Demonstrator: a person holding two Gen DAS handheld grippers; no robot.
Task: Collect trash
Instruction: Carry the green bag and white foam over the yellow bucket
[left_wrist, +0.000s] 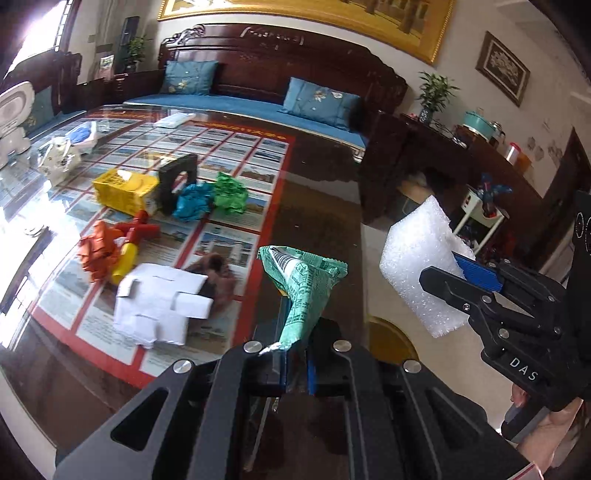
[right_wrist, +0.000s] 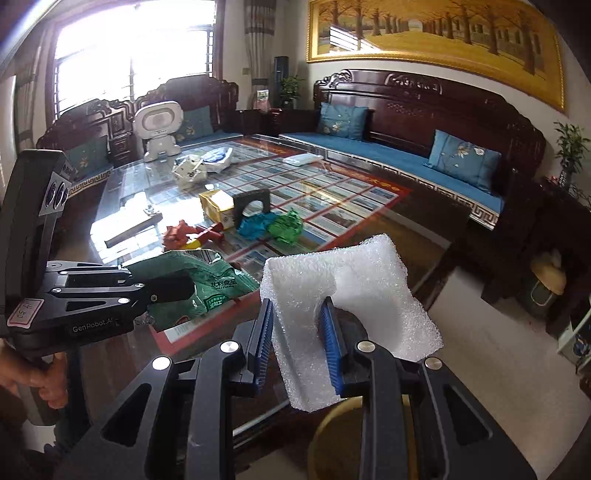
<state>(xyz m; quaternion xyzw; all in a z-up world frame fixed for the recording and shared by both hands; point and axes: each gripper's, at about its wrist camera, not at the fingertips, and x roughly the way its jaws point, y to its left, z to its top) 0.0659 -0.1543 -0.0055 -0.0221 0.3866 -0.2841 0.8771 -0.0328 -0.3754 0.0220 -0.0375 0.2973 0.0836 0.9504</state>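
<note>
Two pieces of trash are held clear of the glass table (left_wrist: 314, 177). The left gripper (left_wrist: 293, 354) is clamped tight on the tail of a green snack wrapper (left_wrist: 306, 280), which rises forward from its fingers. The right gripper (right_wrist: 301, 345) is closed on a white foam block (right_wrist: 347, 295), pinched between its blue pads (right_wrist: 332, 332) out past the table's edge. More crumpled paper is left behind on the tabletop: blue (left_wrist: 192, 201), green (left_wrist: 229, 194) and orange (left_wrist: 98, 251), well apart from both grippers.

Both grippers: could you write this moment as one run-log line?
left gripper: shut on green snack wrapper | right gripper: shut on white foam piece | coloured paper wads: on glass table
</note>
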